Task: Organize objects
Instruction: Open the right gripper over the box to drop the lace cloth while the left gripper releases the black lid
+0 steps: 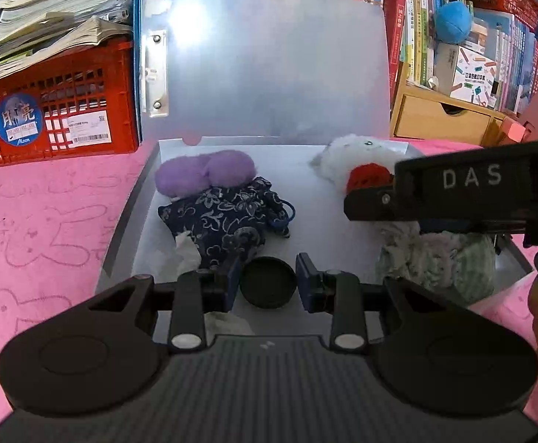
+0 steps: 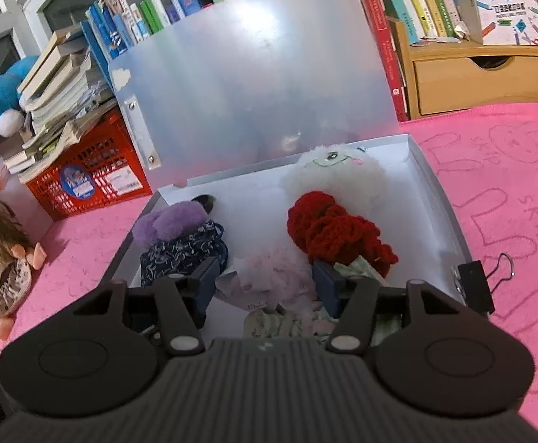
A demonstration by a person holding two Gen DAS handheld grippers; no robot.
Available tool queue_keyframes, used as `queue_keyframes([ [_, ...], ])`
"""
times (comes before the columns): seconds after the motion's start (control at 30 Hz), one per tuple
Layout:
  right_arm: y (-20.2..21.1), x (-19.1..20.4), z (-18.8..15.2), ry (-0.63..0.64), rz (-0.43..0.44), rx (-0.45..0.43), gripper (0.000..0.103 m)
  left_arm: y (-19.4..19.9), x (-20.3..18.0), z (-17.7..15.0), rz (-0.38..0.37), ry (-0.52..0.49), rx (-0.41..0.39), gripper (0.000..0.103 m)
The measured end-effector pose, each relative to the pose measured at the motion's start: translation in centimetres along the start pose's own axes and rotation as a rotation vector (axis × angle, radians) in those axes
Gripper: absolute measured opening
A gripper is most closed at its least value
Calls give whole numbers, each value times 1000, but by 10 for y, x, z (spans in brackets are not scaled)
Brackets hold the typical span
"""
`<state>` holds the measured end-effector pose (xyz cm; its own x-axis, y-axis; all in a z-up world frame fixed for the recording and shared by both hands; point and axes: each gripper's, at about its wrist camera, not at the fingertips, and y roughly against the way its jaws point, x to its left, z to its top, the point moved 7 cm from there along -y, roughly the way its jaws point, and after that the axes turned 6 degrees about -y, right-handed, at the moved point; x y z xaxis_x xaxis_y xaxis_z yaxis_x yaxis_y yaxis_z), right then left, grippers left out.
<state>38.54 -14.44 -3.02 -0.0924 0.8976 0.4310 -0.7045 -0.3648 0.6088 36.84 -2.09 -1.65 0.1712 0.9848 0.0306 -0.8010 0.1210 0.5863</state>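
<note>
Two grippers are held over the open box (image 1: pixel 147 188). A black round lid (image 1: pixel 268 282) is clamped by the left gripper (image 1: pixel 268 284). Nothing is gripped by the right gripper (image 2: pixel 265 284), its jaws parted; a red crocheted piece (image 2: pixel 328 229) lies at 1 o'clock.

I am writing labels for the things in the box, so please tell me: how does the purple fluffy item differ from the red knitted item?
The purple fluffy item looks smooth and furry; the red knitted item is bumpy crocheted yarn. The purple one lies on the left side of the box, touching the dark floral pouch; the red one lies on the right, in front of the white plush toy. Both are soft things inside the open box.
</note>
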Motion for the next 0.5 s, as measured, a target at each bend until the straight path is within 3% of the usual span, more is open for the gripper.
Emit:
queue_keyframes([
  [0.17, 11, 4, 3, 0, 21, -26, 76, 5, -1, 3, 4, 4, 2, 39],
  [0.5, 36, 6, 7, 0, 17, -64, 78, 30, -5, 13, 16, -25, -25, 54],
])
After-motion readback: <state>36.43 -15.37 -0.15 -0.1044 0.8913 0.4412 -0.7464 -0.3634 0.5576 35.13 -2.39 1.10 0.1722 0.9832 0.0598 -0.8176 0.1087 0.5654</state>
